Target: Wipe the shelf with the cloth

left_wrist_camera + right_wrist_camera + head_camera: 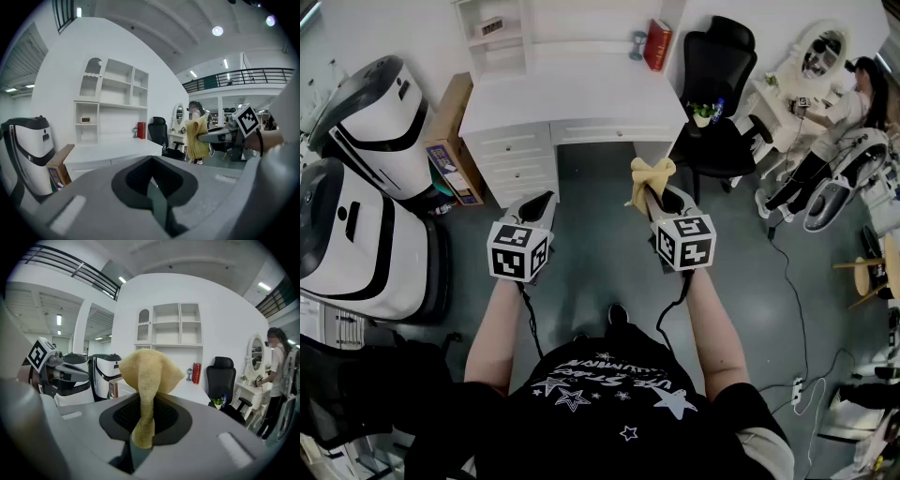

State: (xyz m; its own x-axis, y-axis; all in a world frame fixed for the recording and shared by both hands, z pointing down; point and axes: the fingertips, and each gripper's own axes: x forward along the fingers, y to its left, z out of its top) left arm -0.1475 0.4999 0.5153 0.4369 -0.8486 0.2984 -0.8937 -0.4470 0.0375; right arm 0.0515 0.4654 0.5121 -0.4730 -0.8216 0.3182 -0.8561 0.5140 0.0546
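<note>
A yellow cloth (651,174) is pinched upright in my right gripper (654,199), which is shut on it; the cloth (148,373) bunches out above the jaws of the right gripper (142,439). My left gripper (538,201) is held beside it, shut with nothing in it, and its jaws meet in the left gripper view (152,182). Both hang over the grey floor, short of the white desk (581,94). The white shelf unit (495,37) stands on the desk's back left; the shelf unit (171,326) has open compartments. The cloth (197,138) also shows in the left gripper view.
A red book (657,44) and a small grey object (637,44) stand at the desk's back. A black office chair (717,75) is right of the desk, a cardboard box (450,141) left of it. Two white-and-black machines (366,112) stand at left. A person (862,98) stands at a vanity at far right.
</note>
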